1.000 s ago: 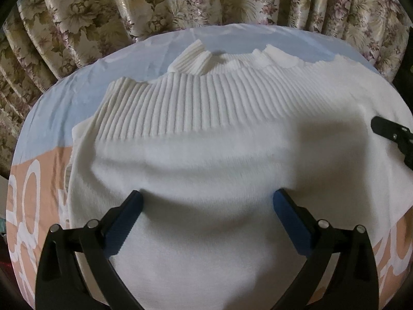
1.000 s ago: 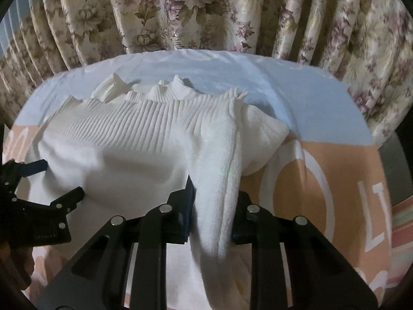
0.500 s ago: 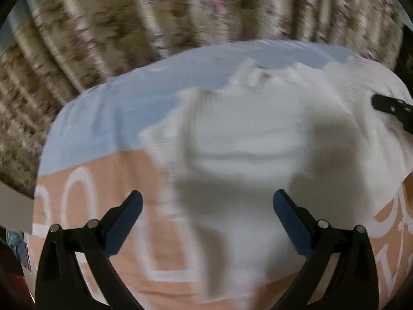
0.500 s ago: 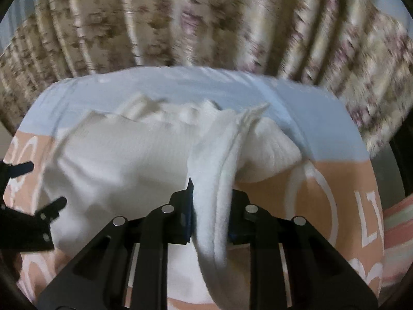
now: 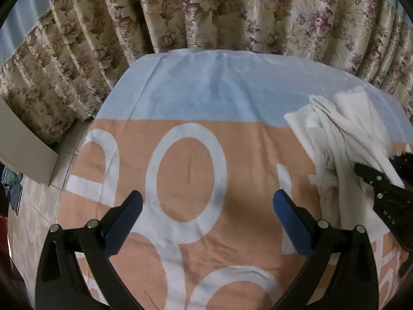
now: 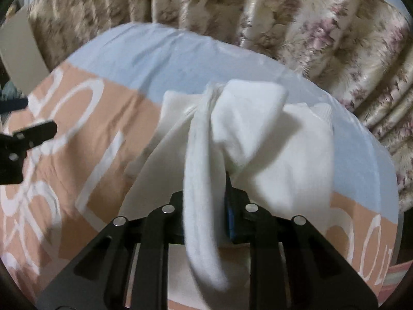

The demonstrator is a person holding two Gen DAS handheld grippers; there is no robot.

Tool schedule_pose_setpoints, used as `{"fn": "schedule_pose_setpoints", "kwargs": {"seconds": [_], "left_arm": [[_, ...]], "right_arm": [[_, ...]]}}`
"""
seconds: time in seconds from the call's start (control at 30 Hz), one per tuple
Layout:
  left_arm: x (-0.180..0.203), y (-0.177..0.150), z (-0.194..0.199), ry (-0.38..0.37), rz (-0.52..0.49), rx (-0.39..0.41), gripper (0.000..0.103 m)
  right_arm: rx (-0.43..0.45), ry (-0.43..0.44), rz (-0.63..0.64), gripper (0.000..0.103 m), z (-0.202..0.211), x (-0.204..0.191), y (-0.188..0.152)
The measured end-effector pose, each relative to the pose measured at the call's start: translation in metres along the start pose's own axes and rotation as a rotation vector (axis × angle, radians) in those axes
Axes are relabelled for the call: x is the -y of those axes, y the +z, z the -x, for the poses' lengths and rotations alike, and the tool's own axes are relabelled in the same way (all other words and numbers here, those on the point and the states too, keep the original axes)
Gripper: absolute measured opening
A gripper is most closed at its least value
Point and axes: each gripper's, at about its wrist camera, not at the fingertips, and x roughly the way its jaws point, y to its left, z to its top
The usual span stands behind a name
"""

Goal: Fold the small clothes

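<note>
The white sweater (image 6: 271, 139) has been dragged from the middle of the bedspread (image 5: 185, 170) toward its right side, bunched behind the right gripper (image 6: 206, 206), whose jaws are opening though a thick fold sits between them. That loosening could drop the bundle, undoing the fold. The left gripper (image 5: 206, 206) hangs wide apart and empty over broad bare cloth; the curtain (image 5: 206, 13) hems the far edge.
</note>
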Motion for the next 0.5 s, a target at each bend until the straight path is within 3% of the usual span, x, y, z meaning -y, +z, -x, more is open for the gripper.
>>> {"fn": "schedule_pose_setpoints", "kwargs": {"seconds": [0.07,0.13,0.23,0.33,0.37,0.5], "left_arm": [[0.007,-0.003,-0.001,0.001,-0.009,-0.005,0.101],[0.015,-0.003,-0.002,0.004,-0.024,-0.007,0.101],[0.024,0.000,-0.001,0.002,-0.052,0.008,0.101],[0.035,0.005,0.005,-0.008,-0.076,0.022,0.101],[0.041,0.007,0.008,-0.022,-0.081,0.027,0.101],[0.065,0.018,0.022,-0.129,-0.087,0.044,0.101]], "right_arm": [[-0.011,0.113,-0.019,0.039,0.009,0.006,0.000],[0.001,0.163,-0.040,0.039,0.027,0.016,-0.001],[0.069,0.196,-0.070,0.042,0.062,0.039,-0.008],[0.115,0.208,-0.140,0.055,0.084,0.075,-0.016],[0.122,0.205,-0.159,0.060,0.087,0.085,-0.019],[0.099,0.179,-0.248,0.060,0.080,0.127,-0.041]]}}
